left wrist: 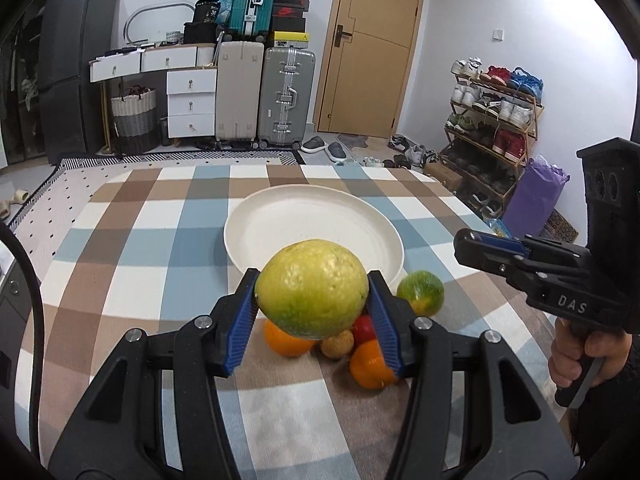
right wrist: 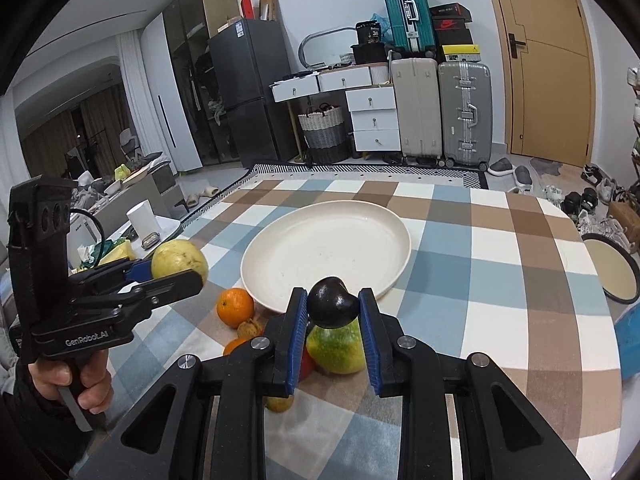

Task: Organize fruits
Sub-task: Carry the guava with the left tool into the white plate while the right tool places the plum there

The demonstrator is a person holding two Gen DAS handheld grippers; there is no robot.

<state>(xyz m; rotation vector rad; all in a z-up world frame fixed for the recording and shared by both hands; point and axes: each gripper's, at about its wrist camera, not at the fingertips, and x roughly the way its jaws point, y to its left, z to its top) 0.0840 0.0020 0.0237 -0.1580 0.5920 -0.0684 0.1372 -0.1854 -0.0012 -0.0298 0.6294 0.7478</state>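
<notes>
My left gripper (left wrist: 312, 300) is shut on a large yellow-green guava (left wrist: 311, 288), held above the table just in front of the white plate (left wrist: 260, 220); it also shows in the right wrist view (right wrist: 179, 265). My right gripper (right wrist: 333, 307) is shut on a dark avocado (right wrist: 333, 307), held near the plate's front rim (right wrist: 256, 276). Below lie two oranges (left wrist: 286, 342) (left wrist: 370, 366), a red fruit (left wrist: 363, 328), a small brown fruit (left wrist: 338, 344) and a green citrus (left wrist: 420, 292). The plate holds nothing.
The table has a checked cloth (left wrist: 132, 248). The right gripper's body (left wrist: 560, 280) hangs at the table's right side. A round tray (right wrist: 612, 268) sits off the right edge. Suitcases (left wrist: 264, 96), drawers and a shoe rack (left wrist: 496, 120) stand beyond.
</notes>
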